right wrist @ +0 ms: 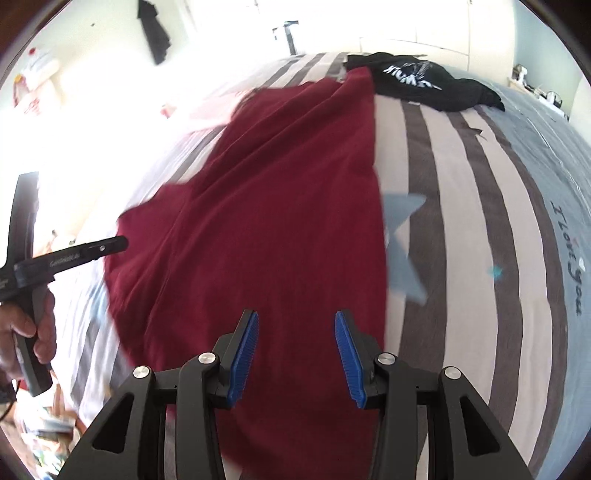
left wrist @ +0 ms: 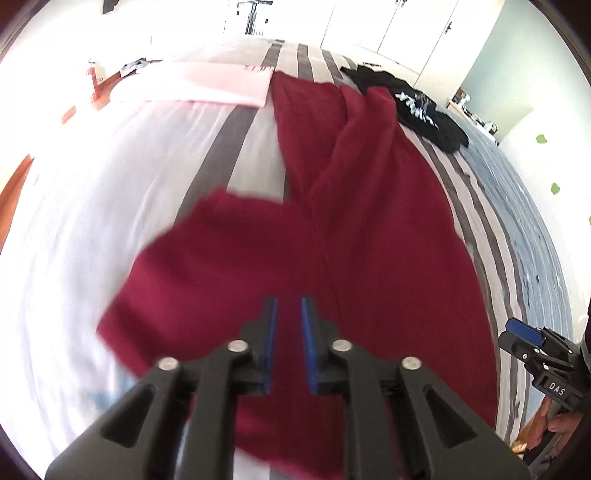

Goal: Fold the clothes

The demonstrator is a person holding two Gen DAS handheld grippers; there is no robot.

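Observation:
A dark red garment (left wrist: 351, 240) lies spread over the striped bed, with a sleeve flap reaching left and its length running away from me. My left gripper (left wrist: 289, 301) hovers over its near part. The blue pads stand a narrow gap apart with no cloth between them. In the right wrist view the same red garment (right wrist: 277, 203) fills the middle. My right gripper (right wrist: 296, 315) hangs above its near right edge, jaws wide apart and holding nothing. A hand (right wrist: 40, 325) holds the left tool's black body (right wrist: 55, 260) at the garment's left side.
A black printed garment (left wrist: 424, 107) (right wrist: 424, 85) lies crumpled at the far right of the bed. A folded pink garment (left wrist: 221, 85) sits at the far left. The grey and white striped bedsheet (right wrist: 461, 221) extends bare to the right. White wardrobe doors (left wrist: 399, 29) stand behind.

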